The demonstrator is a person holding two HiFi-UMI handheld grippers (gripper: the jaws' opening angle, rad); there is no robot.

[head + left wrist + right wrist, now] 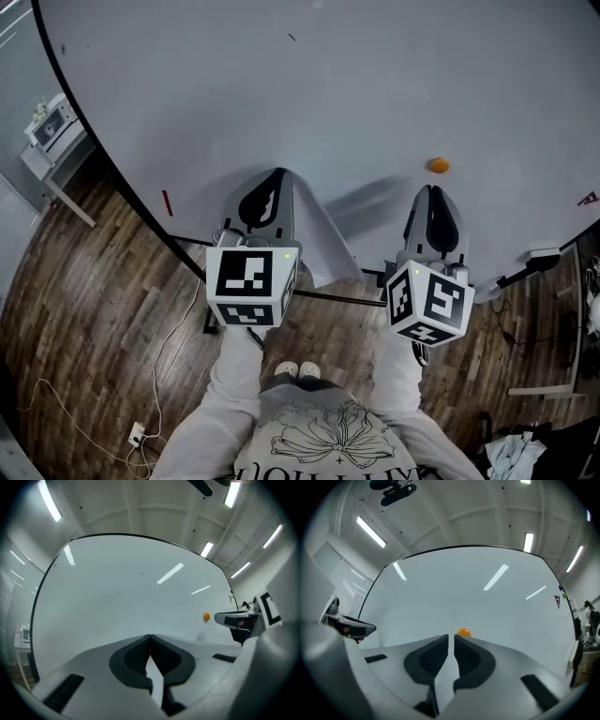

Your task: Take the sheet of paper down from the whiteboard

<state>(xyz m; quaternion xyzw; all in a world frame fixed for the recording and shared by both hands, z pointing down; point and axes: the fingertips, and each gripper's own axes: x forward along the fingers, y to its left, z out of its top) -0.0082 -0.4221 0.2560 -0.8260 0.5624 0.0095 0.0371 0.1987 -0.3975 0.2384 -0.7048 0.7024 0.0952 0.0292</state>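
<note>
The big whiteboard [328, 84] fills the head view. My left gripper [278, 172] is up against it and shut on the sheet of paper [319, 239], which hangs away from the board toward me. In the left gripper view the pads [136, 656] meet, with the white sheet [155, 679] caught between them. To the right, my right gripper [430, 187] points at the board just below an orange magnet [438, 166]. Its jaws stand a narrow slit apart [451, 635] with nothing seen pressed between them; the magnet [464, 632] sits just past the tips.
The board's black frame and stand bar [347, 300] run just in front of my legs. A small red mark [167, 202] sits near the board's lower left edge. A white table [56, 131] stands at the left, and a cable [178, 356] lies on the wooden floor.
</note>
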